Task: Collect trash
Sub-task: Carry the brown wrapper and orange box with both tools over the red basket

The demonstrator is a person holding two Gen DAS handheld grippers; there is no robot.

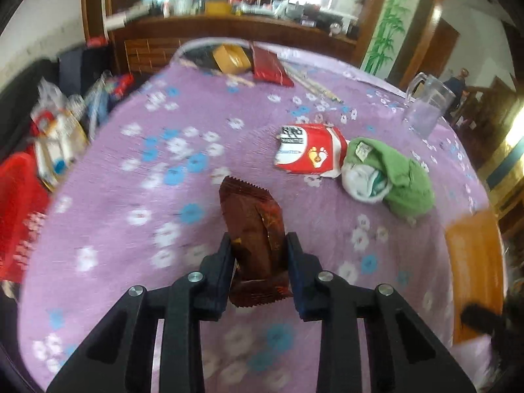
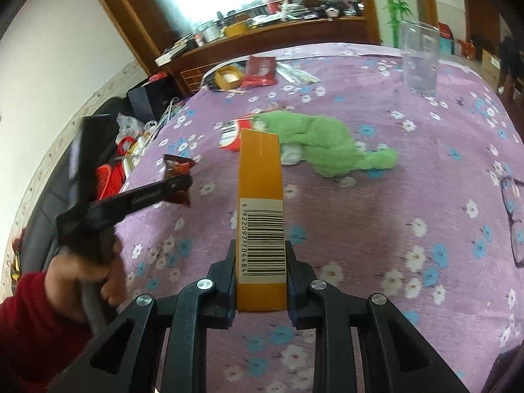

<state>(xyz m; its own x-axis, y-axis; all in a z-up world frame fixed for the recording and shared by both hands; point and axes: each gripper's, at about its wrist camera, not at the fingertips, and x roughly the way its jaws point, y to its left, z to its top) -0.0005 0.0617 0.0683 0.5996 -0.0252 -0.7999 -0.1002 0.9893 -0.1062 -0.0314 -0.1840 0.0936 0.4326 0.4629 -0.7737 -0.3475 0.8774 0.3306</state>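
My left gripper [image 1: 258,242] is shut on a dark brown snack wrapper [image 1: 252,222] and holds it above the purple flowered tablecloth [image 1: 163,216]. In the right wrist view the same gripper [image 2: 178,180] and wrapper [image 2: 177,172] show at the left, held by a hand in a red sleeve. My right gripper [image 2: 260,249] is shut on a long orange box [image 2: 260,177] with a barcode. A red and white wrapper [image 1: 309,150] lies on the table beside a green cloth [image 1: 396,177].
A clear plastic jug [image 1: 425,104] stands at the far right of the table. A red packet [image 1: 268,65], a yellow tape roll [image 1: 229,57] and chopsticks [image 1: 314,85] lie at the far edge. Bags of clutter [image 1: 62,137] sit left of the table. Glasses [image 2: 514,209] lie at the right.
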